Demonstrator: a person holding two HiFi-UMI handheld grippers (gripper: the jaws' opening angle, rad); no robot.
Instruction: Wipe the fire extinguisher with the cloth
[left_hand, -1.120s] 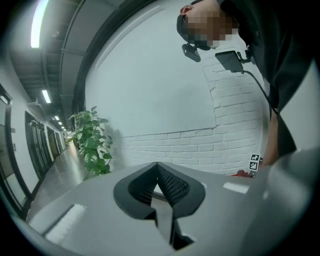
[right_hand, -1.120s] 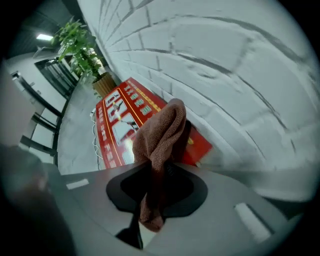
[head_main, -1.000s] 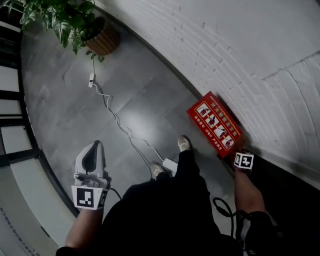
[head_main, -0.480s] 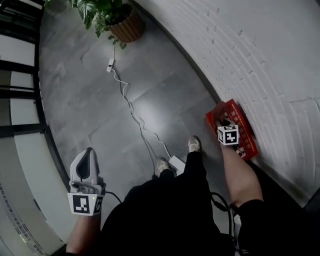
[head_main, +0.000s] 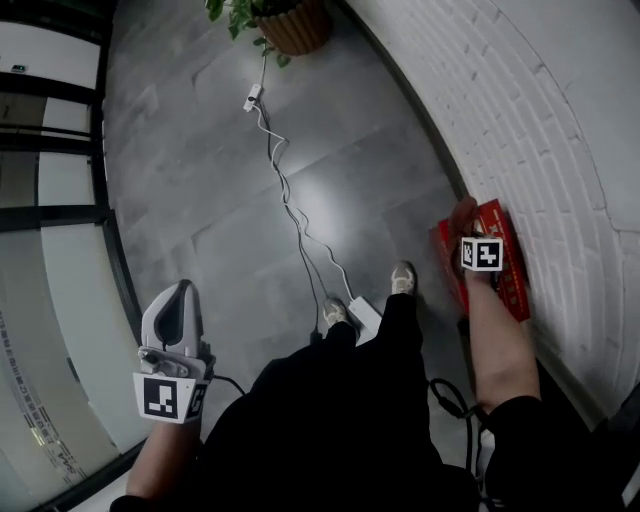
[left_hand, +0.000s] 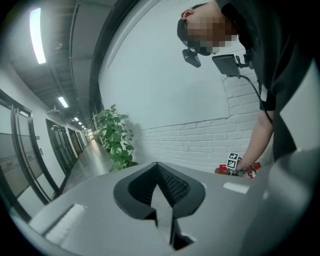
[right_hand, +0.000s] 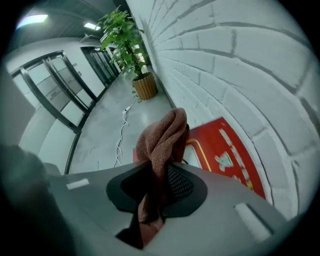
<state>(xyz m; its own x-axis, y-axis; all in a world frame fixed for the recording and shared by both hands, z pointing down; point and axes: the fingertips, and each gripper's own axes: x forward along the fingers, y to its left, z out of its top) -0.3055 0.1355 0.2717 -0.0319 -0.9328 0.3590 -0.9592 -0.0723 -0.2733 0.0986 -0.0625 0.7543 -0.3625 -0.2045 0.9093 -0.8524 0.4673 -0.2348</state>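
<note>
A red fire extinguisher box (head_main: 505, 270) with picture instructions on its lid lies on the floor against the white brick wall; the extinguisher itself is hidden. My right gripper (head_main: 466, 230) hangs over the box's far end, pointing steeply down, shut on a brown cloth (head_main: 462, 212). In the right gripper view the cloth (right_hand: 162, 137) bunches up out of the jaws just above the red box (right_hand: 227, 150). My left gripper (head_main: 180, 295) is at the lower left, away from the box, its jaws together with nothing in them (left_hand: 159, 172).
A white cable (head_main: 290, 205) runs across the grey floor from a plug near a potted plant (head_main: 292, 20) to a white adapter (head_main: 366, 318) by the person's shoes. Glass partitions (head_main: 60, 200) line the left side.
My right gripper has moved with the cloth from the box's near end to over its far end. The left gripper has shifted only slightly.
</note>
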